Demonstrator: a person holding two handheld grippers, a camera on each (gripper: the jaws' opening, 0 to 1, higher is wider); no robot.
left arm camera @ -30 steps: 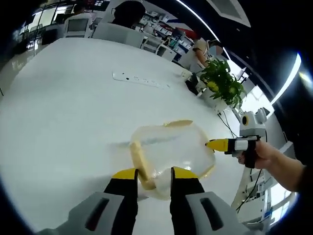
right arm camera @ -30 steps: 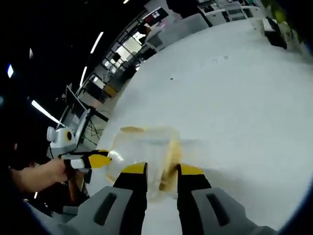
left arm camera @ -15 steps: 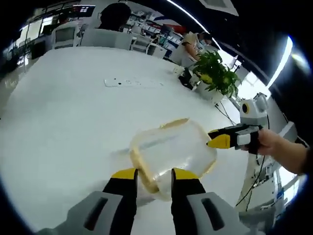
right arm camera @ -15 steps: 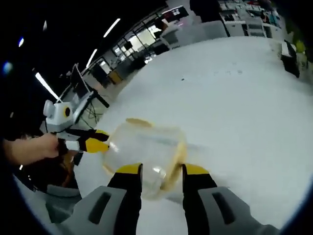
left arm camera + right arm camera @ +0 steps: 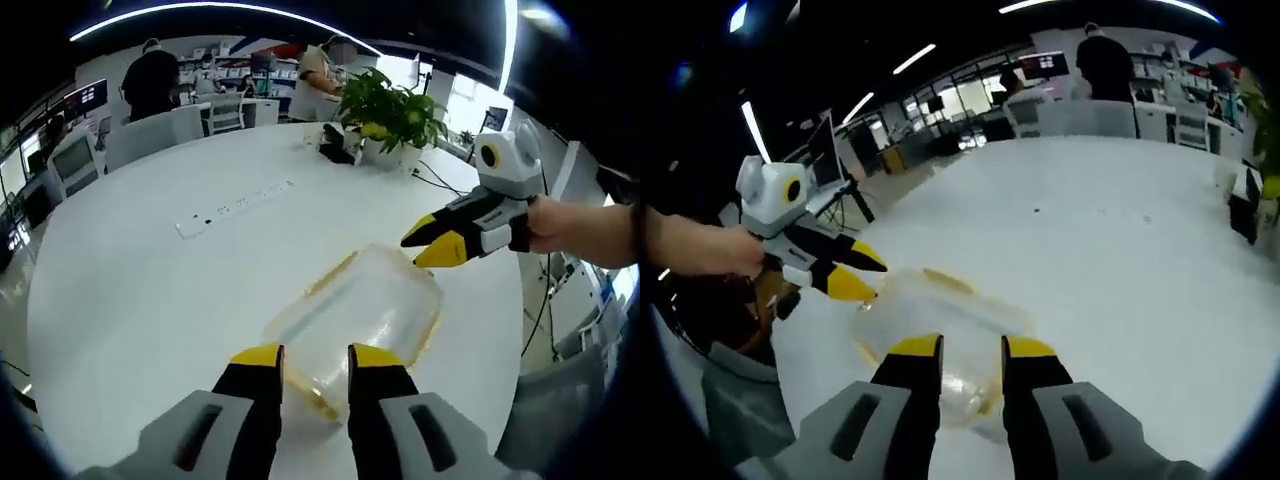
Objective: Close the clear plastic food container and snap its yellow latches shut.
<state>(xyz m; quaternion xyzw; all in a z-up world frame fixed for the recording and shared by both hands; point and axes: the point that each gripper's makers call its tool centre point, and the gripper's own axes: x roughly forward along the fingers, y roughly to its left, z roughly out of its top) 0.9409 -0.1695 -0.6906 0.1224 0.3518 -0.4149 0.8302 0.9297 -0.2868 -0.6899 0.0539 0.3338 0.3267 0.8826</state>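
Observation:
The clear plastic container point(image 5: 355, 318) lies on the white table point(image 5: 140, 290) with its lid on. Yellow latches point(image 5: 328, 276) run along its sides. My left gripper point(image 5: 315, 358) is open, its yellow tips straddling the container's near corner. My right gripper point(image 5: 428, 243), held by a hand point(image 5: 585, 228), hovers just over the far right corner, tips slightly parted. In the right gripper view the container point(image 5: 940, 318) sits just beyond my open right gripper point(image 5: 972, 348). There the left gripper point(image 5: 862, 277) points at its left edge, tips apart.
A white power strip point(image 5: 235, 203) lies further out on the table. Potted plants point(image 5: 388, 108) and a dark object point(image 5: 338, 150) stand at the far edge. Chairs and people are behind them. The table edge point(image 5: 505, 360) runs close on the right.
Both views have swung round with the hands. The right gripper's tips have come off the container's side to hover over its corner, now slightly parted. The container stays on the table.

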